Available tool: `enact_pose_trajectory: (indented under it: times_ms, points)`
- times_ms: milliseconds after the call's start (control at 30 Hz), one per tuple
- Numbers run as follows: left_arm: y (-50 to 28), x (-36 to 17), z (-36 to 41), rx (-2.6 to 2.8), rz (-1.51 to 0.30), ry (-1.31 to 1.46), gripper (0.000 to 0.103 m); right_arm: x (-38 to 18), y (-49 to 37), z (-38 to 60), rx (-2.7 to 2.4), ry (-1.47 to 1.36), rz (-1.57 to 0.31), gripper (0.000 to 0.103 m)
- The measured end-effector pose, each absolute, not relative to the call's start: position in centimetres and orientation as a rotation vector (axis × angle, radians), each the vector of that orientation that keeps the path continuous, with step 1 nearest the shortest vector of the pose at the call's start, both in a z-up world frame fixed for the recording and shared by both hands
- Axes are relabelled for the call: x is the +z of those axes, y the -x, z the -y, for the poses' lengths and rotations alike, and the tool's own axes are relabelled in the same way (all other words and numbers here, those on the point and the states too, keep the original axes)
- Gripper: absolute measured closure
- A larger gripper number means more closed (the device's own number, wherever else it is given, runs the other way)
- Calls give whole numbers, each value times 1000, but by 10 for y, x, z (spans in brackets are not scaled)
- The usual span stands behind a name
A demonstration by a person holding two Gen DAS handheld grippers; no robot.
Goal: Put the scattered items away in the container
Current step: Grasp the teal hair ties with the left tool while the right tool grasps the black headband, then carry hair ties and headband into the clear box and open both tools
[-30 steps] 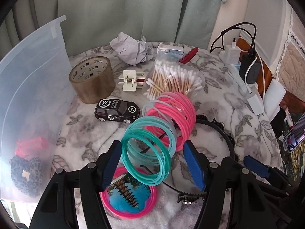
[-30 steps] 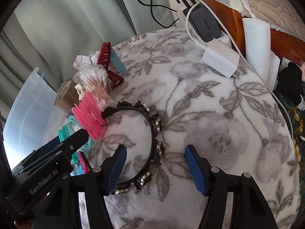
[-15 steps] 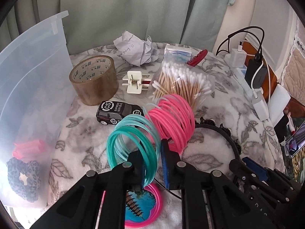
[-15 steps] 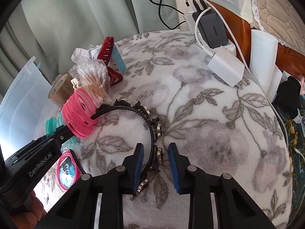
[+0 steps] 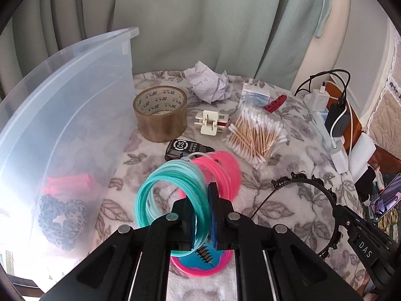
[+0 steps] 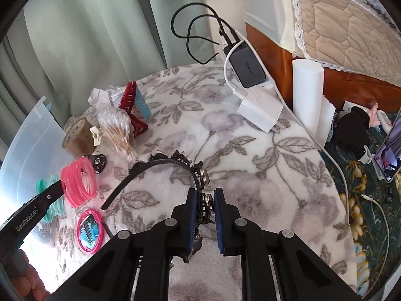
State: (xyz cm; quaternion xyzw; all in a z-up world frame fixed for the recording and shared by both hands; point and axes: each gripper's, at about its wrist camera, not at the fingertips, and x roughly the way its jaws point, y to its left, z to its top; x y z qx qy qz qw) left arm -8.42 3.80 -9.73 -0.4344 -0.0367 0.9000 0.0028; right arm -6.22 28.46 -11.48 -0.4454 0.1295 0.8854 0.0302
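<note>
1. Where the bin runs off the left edge of the left view, its full extent can't be read; through the clear wall a leopard scrunchie and a pink item show blurred, the latter unidentifiable.
2. Car mostly hidden behind the spring; mirror partly under the left gripper; headband lower end hidden behind the right gripper.
3. Surface: floral fleece blanket, green curtain behind, wooden bed frame at right.
4. On the blanket: tape, paper ball, swabs, white clip, red claw clip.
5. Left gripper: jaws have just been closing, now clamped on the spring's teal coils; the pink end hangs free, motion-blurred.
6. Right gripper: jaws just closed too, now pinching the headband's studded band.
7. Versus a second ago: both were wide open around their items; spring and headband now lifted off the blanket, bin closer in the left view.
</note>
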Motion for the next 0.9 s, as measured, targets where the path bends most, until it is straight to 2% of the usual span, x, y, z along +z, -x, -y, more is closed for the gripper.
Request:
enact_pose_trajectory:
  times_ms: [900]
  points:
    - [7, 9, -7, 2940, 243, 959, 97, 1, -11, -259, 2930, 983, -294, 88]
